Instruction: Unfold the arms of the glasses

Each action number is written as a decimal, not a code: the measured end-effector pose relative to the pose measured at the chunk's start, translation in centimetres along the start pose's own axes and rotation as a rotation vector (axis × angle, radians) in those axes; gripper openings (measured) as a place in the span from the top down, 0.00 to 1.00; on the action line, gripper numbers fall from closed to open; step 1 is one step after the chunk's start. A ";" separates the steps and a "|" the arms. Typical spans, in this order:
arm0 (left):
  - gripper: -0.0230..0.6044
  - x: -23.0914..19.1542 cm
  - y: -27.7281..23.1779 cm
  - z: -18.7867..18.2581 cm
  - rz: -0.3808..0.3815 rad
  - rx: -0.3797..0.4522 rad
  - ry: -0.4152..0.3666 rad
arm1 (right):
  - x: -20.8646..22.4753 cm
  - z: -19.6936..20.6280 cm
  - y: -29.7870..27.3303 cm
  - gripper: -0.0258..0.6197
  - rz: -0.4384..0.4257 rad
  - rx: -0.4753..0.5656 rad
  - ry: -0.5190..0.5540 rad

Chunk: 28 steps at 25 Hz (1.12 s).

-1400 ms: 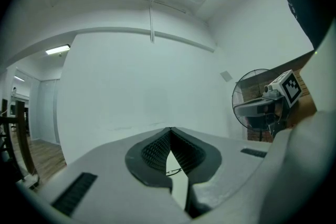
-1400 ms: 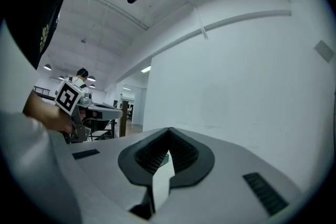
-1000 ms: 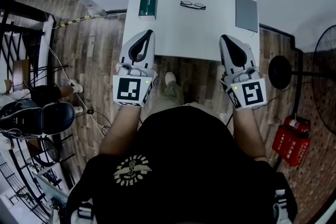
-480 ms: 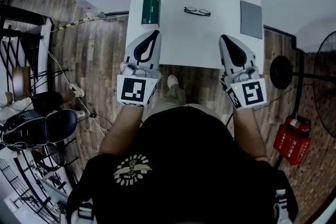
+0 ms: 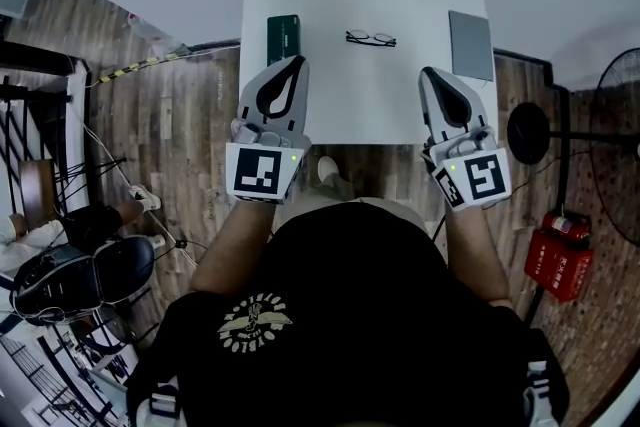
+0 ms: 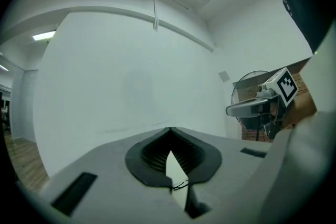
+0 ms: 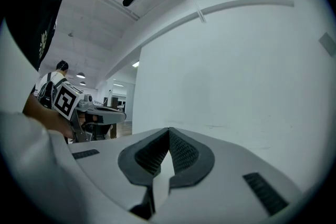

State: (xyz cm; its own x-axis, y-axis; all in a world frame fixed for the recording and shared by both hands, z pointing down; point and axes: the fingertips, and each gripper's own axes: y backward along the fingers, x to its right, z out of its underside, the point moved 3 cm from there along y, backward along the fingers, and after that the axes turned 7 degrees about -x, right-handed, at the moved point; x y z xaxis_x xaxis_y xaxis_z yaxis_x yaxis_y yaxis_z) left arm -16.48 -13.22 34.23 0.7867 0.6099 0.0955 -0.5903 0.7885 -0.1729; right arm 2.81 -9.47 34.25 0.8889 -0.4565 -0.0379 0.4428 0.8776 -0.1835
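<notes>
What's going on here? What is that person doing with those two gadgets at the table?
A person at a white table holds a hand-operated claw in each hand. The left claw and the right claw are both shut and empty, and point level at the table's near edge. A pair of glasses lies untouched farther back, between a green box and a flat grey pad. Nothing has been picked up yet.

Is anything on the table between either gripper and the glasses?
Nothing visible. Bare white table separates the black-framed glasses from both the left gripper and right gripper. The dark green box and grey flat slab lie off to either side.
</notes>
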 end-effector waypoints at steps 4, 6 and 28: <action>0.95 -1.4 -0.8 0.0 0.033 0.024 0.004 | -0.3 -0.5 -1.2 0.96 0.028 -0.002 0.008; 0.95 -1.9 -1.2 0.0 0.052 0.029 -0.003 | -0.7 -0.9 -1.6 0.96 0.039 -0.004 0.013; 0.95 -3.9 -3.8 -1.3 0.076 0.048 -0.024 | 0.4 -3.1 -3.8 0.96 0.060 0.022 0.042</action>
State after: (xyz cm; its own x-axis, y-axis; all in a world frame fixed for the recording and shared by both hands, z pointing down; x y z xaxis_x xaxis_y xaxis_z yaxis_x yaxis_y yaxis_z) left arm -17.03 -18.71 33.27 0.7348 0.6696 0.1078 -0.6568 0.7422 -0.1335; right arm 1.14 -13.42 31.85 0.9085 -0.4081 -0.0898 0.3915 0.9065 -0.1581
